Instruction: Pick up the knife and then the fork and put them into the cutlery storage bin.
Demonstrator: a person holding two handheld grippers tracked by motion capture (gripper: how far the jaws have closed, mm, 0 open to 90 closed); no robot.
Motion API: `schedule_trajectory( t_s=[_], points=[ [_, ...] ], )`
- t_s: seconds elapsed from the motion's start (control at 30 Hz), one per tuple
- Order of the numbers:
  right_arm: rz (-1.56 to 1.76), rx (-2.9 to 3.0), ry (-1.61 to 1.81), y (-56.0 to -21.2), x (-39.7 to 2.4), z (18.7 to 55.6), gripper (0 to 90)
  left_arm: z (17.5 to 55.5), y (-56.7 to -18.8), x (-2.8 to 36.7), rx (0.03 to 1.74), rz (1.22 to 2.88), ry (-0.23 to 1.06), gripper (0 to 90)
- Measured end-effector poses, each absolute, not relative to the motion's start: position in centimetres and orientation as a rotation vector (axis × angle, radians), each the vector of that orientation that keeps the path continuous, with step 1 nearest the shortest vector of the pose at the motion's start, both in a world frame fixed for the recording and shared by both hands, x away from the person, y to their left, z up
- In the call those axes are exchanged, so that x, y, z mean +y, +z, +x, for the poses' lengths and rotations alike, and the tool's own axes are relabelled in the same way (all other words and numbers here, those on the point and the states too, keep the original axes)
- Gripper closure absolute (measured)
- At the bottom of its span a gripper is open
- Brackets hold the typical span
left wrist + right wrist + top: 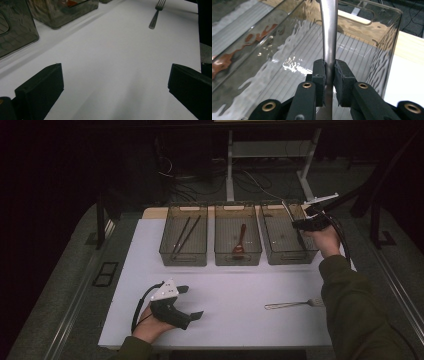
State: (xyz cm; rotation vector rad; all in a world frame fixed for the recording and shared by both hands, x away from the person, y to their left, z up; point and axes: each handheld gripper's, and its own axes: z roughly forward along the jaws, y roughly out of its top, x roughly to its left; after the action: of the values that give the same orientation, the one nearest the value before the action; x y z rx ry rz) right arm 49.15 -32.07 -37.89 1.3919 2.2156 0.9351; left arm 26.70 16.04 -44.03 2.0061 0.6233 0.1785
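Observation:
My right gripper (301,224) hangs over the right clear bin (280,254) at the back of the table. It is shut on the handle of a silver metal utensil (288,212). In the right gripper view the black pads (320,75) pinch that shiny handle (329,37) above the bin's ribbed floor (294,82); the utensil's head is hidden. My left gripper (191,302) rests open at the front left of the white mat, with nothing between its jaws (115,80). A metal fork (294,305) lies on the mat at the front right, seen far off as a fork (156,13) in the left gripper view.
The left bin (183,256) holds two dark chopsticks (186,234). The middle bin (237,257) holds a reddish-brown spoon (240,240). The white mat (230,290) has bare room between the bins and the front edge. Dark floor and table legs lie beyond.

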Motion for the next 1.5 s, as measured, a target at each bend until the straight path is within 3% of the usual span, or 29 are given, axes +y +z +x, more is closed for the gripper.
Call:
schedule_trajectory(
  t_s=[0.13, 0.2, 0.37, 0.57, 0.83, 1.23, 1.5],
  points=[
    [1.412, 2.232, 0.909, -38.6, -31.6, 49.8, 78.4, 26.7, -44.1, 16.0, 0.624, 2.005, 0.177, 0.0],
    [1.411, 2.233, 0.921, -38.7, -31.4, 49.9, 85.9, 26.7, -44.1, 16.0, 0.622, 2.005, 0.176, 0.0],
    [1.397, 2.235, 0.930, -38.3, -31.1, 49.9, 80.5, 26.7, -44.0, 16.1, 0.621, 2.004, 0.176, 0.0],
    [1.406, 2.242, 1.016, -37.7, -31.4, 49.2, 62.1, 26.7, -44.1, 15.9, 0.621, 2.009, 0.178, 0.0],
    [1.362, 2.258, 1.150, -35.4, -31.4, 46.4, 51.1, 26.6, -44.1, 15.9, 0.624, 2.006, 0.178, 0.0],
    [1.268, 2.251, 1.214, -34.7, -32.3, 40.7, 51.9, 26.6, -44.1, 15.9, 0.628, 2.005, 0.179, 0.0],
    [1.209, 2.284, 1.241, -35.6, -32.2, 37.3, 62.5, 26.5, -44.1, 15.8, 0.630, 2.005, 0.178, 0.0]
  ],
)
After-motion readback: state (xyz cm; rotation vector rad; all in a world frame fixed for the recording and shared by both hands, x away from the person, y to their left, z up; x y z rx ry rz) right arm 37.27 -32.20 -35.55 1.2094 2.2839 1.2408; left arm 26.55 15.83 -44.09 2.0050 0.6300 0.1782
